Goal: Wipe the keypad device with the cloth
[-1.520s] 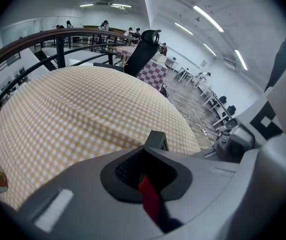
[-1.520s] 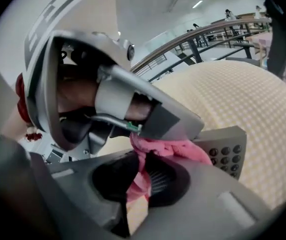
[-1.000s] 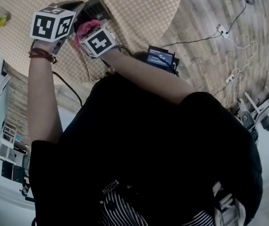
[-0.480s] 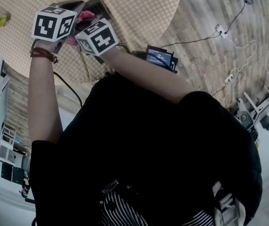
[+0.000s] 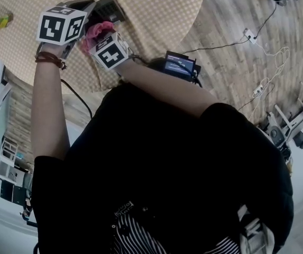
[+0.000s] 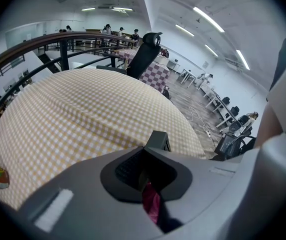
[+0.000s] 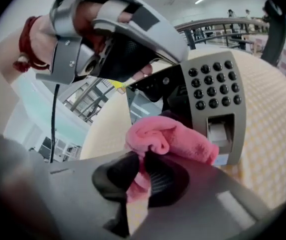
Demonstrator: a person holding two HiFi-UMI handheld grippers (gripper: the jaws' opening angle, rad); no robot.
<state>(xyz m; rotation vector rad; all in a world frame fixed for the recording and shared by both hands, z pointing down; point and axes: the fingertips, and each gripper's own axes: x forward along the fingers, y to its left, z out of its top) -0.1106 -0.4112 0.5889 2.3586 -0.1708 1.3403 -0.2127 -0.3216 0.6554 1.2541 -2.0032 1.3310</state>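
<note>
The right gripper [image 7: 143,168] has slid back down-frame, jaws pinched on the pink cloth [image 7: 175,139] against the beige black-buttoned keypad device [image 5: 110,8] at the head view's upper left, clamped by the left gripper [image 6: 145,171]; hard strokes could twist it loose.

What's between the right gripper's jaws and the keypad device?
The pink cloth: the right gripper pinches it, bunched against the keypad device below the keys. Right gripper view shows it.
</note>
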